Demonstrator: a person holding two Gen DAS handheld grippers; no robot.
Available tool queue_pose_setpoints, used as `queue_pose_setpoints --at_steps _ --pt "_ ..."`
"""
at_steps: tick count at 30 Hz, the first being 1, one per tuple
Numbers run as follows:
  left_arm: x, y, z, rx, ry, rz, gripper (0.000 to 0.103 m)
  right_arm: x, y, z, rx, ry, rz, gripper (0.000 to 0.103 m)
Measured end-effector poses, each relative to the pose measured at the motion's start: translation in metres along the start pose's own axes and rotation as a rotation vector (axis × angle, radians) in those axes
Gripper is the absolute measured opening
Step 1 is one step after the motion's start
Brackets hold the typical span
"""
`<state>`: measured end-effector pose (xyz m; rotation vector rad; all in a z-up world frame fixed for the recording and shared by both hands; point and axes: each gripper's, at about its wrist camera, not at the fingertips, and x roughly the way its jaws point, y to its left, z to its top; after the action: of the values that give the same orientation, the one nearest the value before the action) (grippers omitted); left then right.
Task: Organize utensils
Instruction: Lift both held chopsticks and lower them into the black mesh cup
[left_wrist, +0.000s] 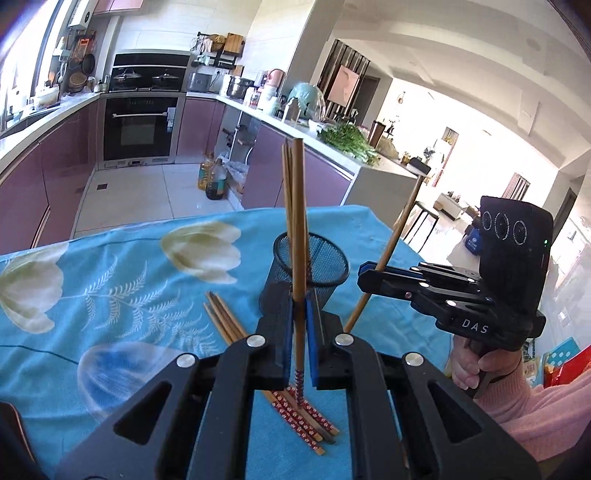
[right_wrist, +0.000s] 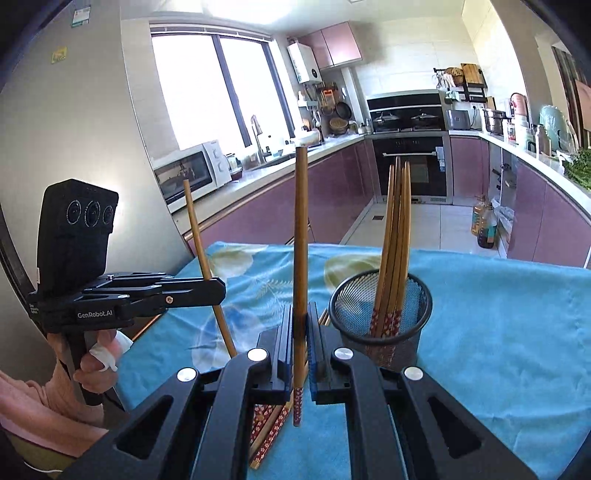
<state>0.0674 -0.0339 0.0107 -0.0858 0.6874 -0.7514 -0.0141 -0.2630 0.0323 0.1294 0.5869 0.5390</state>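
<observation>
Ahead of our right tool (right_wrist: 301, 328) the mesh cup (right_wrist: 380, 314) already bristles with upright chopsticks (right_wrist: 395, 236). We see loose chopsticks (left_wrist: 225, 321) lying under our left tool (left_wrist: 300, 317); the table (left_wrist: 110, 295) to its left is open.

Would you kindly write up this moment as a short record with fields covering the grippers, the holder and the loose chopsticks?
left gripper: shut on one wooden chopstick with a red patterned end, held upright
right gripper: shut on a second wooden chopstick, also upright
black wire-mesh cup holder: standing on the table, several chopsticks in it, patterned ends down
loose chopsticks: a few lying flat beside the holder
blue floral tablecloth: covers the table
setting: kitchen, purple cabinets
</observation>
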Motion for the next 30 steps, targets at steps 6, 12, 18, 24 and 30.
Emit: queue_pose_setpoints --at_steps 6,12,18,24,30 --pt "0.001 -0.003 0.021 -0.002 -0.047 -0.003 0.007 -0.013 -0.001 0.021 -0.025 -0.053 -0.021 0.006" --pt "0.000 -0.009 0.048 0.012 -0.103 -0.014 0.007 -0.026 -0.007 0.041 -0.038 -0.099 -0.046 0.006" --pt "0.001 -0.021 0.077 0.040 -0.167 -0.028 0.007 -0.033 -0.013 0.060 -0.055 -0.147 -0.091 0.006" --pt "0.012 -0.028 0.094 0.065 -0.197 -0.024 0.007 -0.029 -0.019 0.067 -0.058 -0.170 -0.111 0.006" --pt "0.039 -0.029 0.093 0.072 -0.150 0.013 0.007 -0.009 -0.026 0.063 -0.049 -0.143 -0.139 0.006"
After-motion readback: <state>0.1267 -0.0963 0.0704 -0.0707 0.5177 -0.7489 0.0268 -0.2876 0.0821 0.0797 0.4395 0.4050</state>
